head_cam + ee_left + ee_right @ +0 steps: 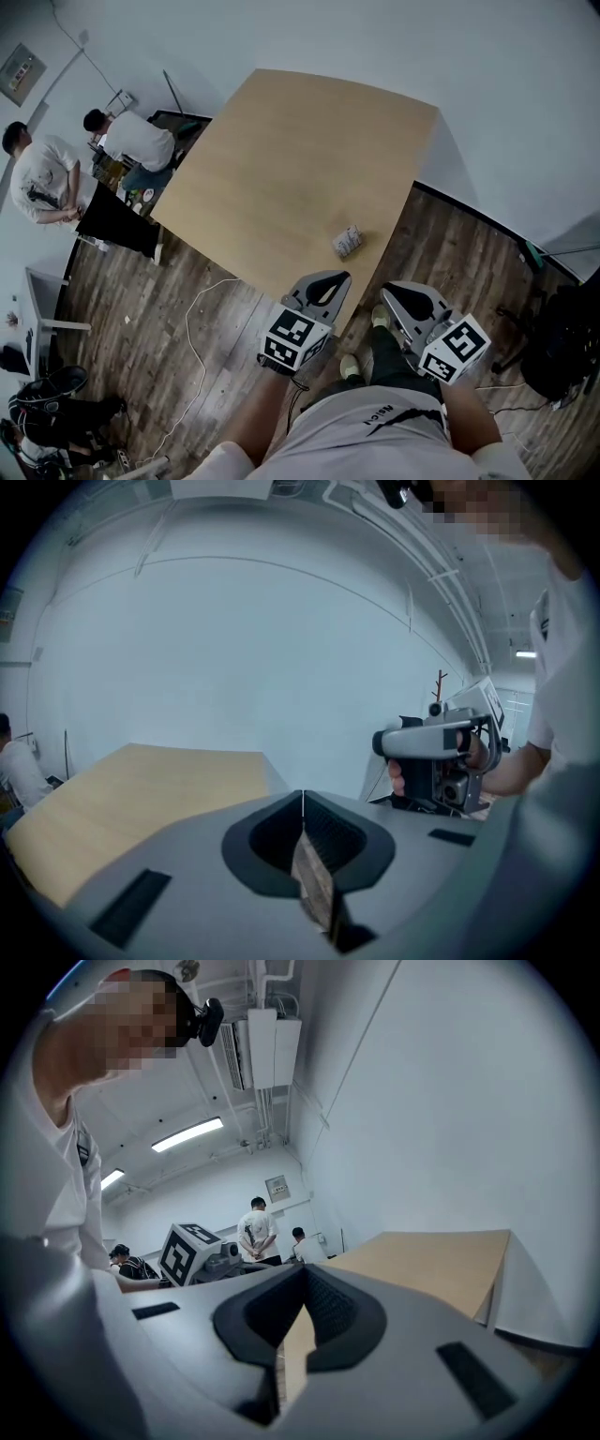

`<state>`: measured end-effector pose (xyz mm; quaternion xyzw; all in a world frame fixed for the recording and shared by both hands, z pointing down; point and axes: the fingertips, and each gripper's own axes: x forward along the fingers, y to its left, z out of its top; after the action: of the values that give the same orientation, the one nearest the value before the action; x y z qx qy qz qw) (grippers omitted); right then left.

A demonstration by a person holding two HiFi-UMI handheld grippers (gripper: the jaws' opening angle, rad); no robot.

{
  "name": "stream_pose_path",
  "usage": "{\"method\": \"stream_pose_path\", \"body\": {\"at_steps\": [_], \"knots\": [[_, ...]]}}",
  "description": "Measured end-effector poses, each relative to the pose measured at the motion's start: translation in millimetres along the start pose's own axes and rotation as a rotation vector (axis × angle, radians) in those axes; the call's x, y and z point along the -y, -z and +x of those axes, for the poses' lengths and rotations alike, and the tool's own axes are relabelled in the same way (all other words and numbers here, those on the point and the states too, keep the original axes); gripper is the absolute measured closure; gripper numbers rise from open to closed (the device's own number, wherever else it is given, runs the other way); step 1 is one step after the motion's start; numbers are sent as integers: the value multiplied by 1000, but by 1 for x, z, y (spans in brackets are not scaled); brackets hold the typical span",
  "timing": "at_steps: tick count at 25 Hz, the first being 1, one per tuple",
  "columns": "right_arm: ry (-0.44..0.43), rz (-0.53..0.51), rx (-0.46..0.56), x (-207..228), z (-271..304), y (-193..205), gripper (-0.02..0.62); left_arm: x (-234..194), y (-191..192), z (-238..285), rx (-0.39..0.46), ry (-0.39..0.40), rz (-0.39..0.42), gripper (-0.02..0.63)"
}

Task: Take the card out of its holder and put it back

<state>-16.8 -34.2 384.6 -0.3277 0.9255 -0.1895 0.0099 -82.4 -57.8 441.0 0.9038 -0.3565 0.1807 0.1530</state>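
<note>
Left claw (pixel 303 797) first: its jaws are pressed together on nothing, and it hangs at the near corner of the table (pixel 281 159). Just ahead and slightly right, the card holder (pixel 347 241) sits on the table close to the edge. The card (pixel 348 238) looks to be in it, though it is too small to be sure. Right claw (pixel 305 1271) is likewise closed and empty, over the floor (pixel 450 244) just off the table's right-hand edge. I judge this the approach, with nothing taken out yet. Next both claws must open, one to steady the holder, the other to pinch the card. For room, the people (pixel 42 178) at far left are well apart, the table beyond the holder is bare, and the near edge is where a nudged holder could slide off.
</note>
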Motion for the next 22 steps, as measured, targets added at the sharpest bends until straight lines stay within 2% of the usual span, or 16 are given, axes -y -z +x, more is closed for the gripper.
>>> {"method": "stream_pose_path", "body": {"at_steps": [4, 9, 14, 18, 22], "knots": [[-59, -33, -14, 37, 20, -9, 581, -19, -4, 41, -31, -20, -4, 591], [-139, 6, -56, 70, 49, 0, 581, -56, 14, 72, -119, -63, -30, 591], [-144, 54, -89, 99, 68, 11, 581, -90, 43, 101, -235, -35, -33, 589], [-136, 93, -120, 113, 74, 25, 581, -108, 65, 119, -349, 14, 4, 513], [-131, 122, -133, 123, 77, 31, 581, -118, 84, 135, -460, 73, 33, 495]]}}
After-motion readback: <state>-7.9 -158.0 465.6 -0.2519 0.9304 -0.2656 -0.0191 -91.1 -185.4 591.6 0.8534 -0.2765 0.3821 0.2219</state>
